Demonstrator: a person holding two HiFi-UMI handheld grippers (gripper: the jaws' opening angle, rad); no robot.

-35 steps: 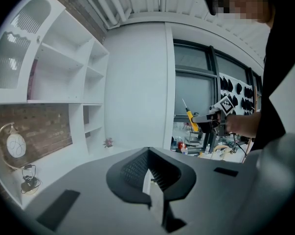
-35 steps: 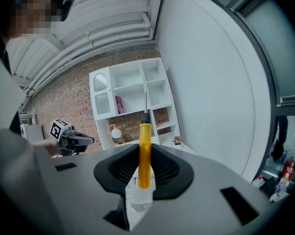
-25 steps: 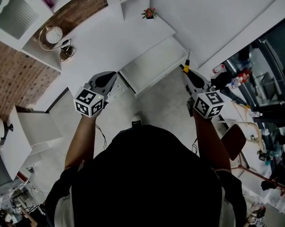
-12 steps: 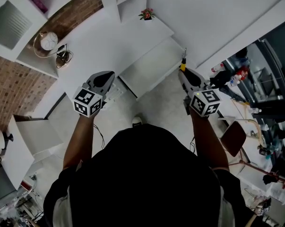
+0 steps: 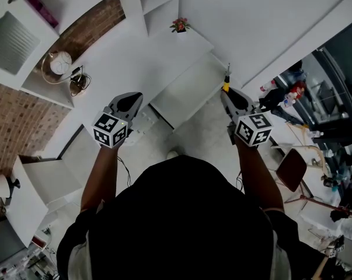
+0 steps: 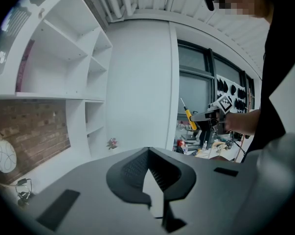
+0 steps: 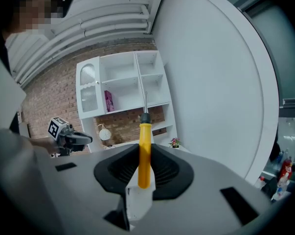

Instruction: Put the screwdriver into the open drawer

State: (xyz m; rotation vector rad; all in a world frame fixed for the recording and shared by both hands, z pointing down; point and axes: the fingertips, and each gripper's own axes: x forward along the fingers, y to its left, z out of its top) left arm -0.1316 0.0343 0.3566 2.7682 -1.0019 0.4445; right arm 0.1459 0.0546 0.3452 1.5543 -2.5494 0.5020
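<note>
The white wall [image 5: 269, 16] in the upper part of the head view is lit brightly and evenly, nearly washed out, while the person's dark top [image 5: 181, 220] at the bottom is rendered almost black. Straight lines are bent in both gripper views, and their corners are darkened. The screwdriver [image 7: 144, 153] at centre is kept sharp.

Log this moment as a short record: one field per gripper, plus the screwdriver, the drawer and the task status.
left gripper: jaws together, nothing between them
right gripper: shut on the screwdriver's yellow handle
screwdriver: metal shaft points out past the jaws, away from the gripper
drawer: pulled open under the white desk, between the two grippers in the head view
task status: screwdriver not yet in the drawer; held in the air by its right end
</note>
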